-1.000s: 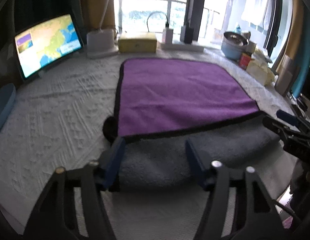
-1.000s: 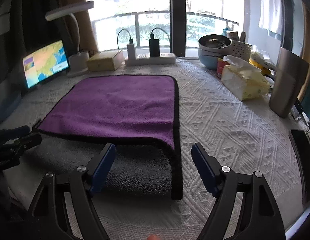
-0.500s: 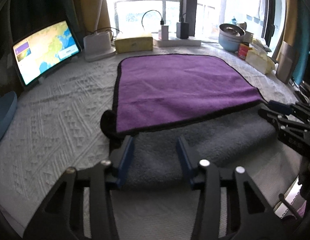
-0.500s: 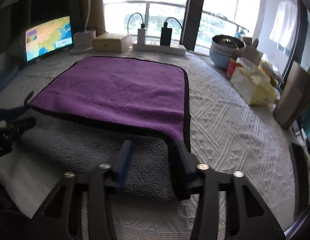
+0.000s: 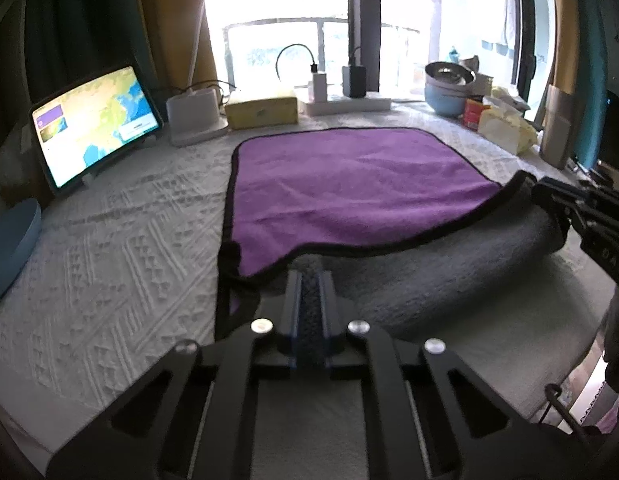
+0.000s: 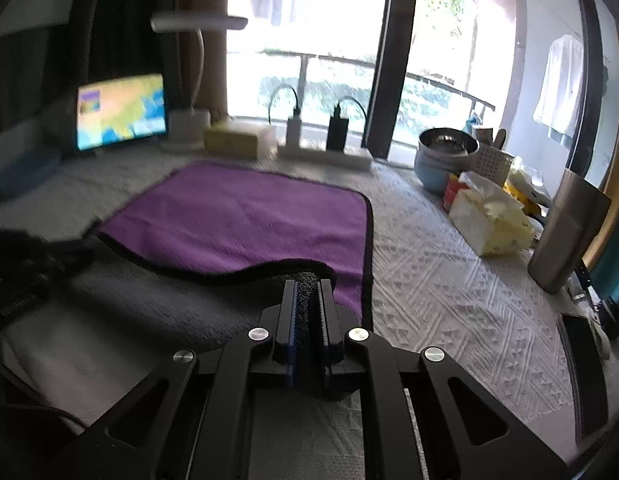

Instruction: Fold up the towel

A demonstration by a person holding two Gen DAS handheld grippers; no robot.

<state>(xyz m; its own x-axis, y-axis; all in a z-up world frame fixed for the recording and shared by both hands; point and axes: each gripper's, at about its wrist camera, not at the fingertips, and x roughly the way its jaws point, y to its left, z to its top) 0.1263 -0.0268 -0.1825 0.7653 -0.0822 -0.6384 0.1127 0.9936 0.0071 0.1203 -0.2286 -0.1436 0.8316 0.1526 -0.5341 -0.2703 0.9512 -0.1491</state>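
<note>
The towel (image 5: 349, 184) is purple on one side and grey on the other, with a black hem. It lies on the white bedspread, its near edge folded over so the grey side faces up. My left gripper (image 5: 309, 276) is shut on the fold near the towel's left corner. My right gripper (image 6: 307, 284) is shut on the fold near the right corner, and it also shows at the right edge of the left wrist view (image 5: 581, 212). The towel (image 6: 245, 220) is lifted slightly at both grips.
A tablet (image 5: 93, 120) stands at the far left beside a white lamp base (image 5: 193, 116) and a yellow box (image 5: 261, 110). A power strip (image 5: 345, 104), bowls (image 5: 449, 88), a tissue pack (image 6: 489, 220) and a steel cup (image 6: 565, 236) stand at the back and right.
Both grippers closed from open onto the folded near edge of the towel and lifted it slightly. Both cameras have tilted up.
</note>
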